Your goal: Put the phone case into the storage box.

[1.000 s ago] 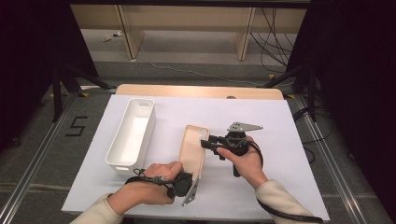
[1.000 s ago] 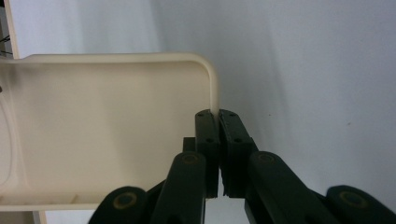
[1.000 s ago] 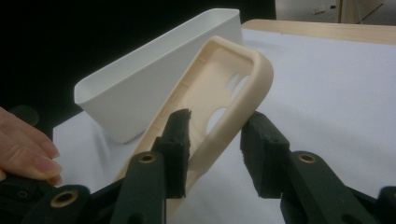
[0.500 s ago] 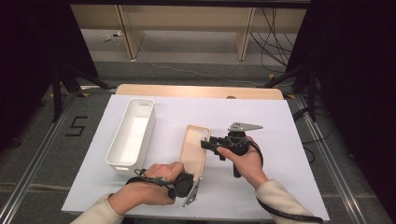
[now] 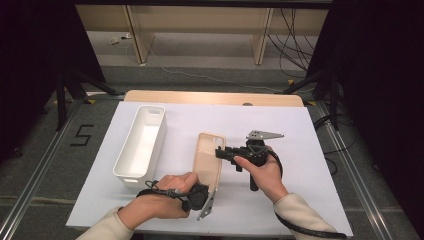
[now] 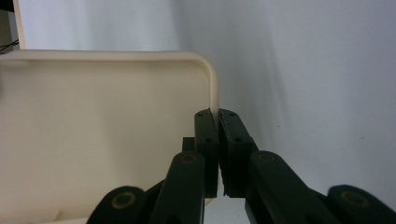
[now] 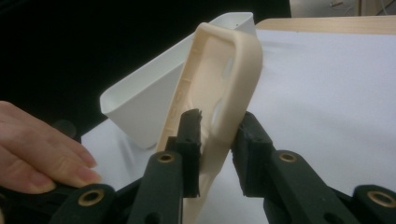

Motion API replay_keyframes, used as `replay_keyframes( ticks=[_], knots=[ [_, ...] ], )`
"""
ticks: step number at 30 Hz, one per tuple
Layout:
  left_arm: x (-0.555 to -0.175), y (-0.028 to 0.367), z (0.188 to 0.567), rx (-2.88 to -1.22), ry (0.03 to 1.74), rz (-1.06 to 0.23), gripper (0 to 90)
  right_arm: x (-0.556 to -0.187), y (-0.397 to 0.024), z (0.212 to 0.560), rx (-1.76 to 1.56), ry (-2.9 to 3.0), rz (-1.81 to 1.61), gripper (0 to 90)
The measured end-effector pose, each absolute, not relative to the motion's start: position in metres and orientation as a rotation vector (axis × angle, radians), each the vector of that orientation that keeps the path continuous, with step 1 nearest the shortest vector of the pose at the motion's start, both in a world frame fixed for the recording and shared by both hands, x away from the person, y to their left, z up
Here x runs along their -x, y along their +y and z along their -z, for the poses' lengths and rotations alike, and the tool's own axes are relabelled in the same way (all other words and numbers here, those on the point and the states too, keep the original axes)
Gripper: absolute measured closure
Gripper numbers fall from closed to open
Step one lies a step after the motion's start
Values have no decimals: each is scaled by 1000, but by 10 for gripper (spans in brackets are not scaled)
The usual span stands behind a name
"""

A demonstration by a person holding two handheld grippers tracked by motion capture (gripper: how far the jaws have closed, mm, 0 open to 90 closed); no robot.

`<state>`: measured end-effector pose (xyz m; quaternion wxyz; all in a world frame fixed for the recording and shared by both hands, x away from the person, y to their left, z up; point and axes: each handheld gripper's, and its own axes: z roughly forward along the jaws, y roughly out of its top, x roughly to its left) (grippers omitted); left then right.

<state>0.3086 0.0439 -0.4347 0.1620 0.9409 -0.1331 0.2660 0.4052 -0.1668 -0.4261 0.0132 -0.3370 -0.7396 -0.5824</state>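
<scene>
A beige phone case (image 5: 207, 157) lies lengthwise in the middle of the white table sheet (image 5: 300, 130). My left gripper (image 5: 206, 189) is at its near end, shut on the thin side rim (image 6: 215, 93), which runs in between the pads. My right gripper (image 5: 220, 152) comes in from the right at the case's far half. Its jaws have just been closing, and the case's edge (image 7: 219, 70) stands between them with both pads against it. In the right gripper view the case looks tilted up on its edge.
A long white bin (image 5: 142, 140) stands left of the case, open side up; it also shows behind the case (image 7: 140, 107). The hand holding the left gripper (image 7: 42, 154) is close beside the right gripper's jaws. A wooden strip (image 5: 210, 97) runs along the table's far edge.
The right gripper's jaws have drawn in on the case's right edge. Both hands and the case stay where they were.
</scene>
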Motion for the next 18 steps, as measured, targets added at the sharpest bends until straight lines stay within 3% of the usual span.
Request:
replay_keyframes(
  ticks=[3, 10, 14, 18],
  knots=[
    [-310, 45, 435, -2675, -352, -764, 856, -403, -167, 423, 1045, -2294, 1827, 799],
    [-314, 48, 434, -2657, -303, -772, 846, -396, -165, 415, 1040, -2272, 1824, 813],
    [-315, 51, 430, -2614, -247, -746, 756, -396, -166, 414, 1041, -2297, 1855, 814],
    [-315, 56, 426, -2541, -167, -736, 586, -396, -169, 411, 1026, -2321, 1888, 813]
  ],
)
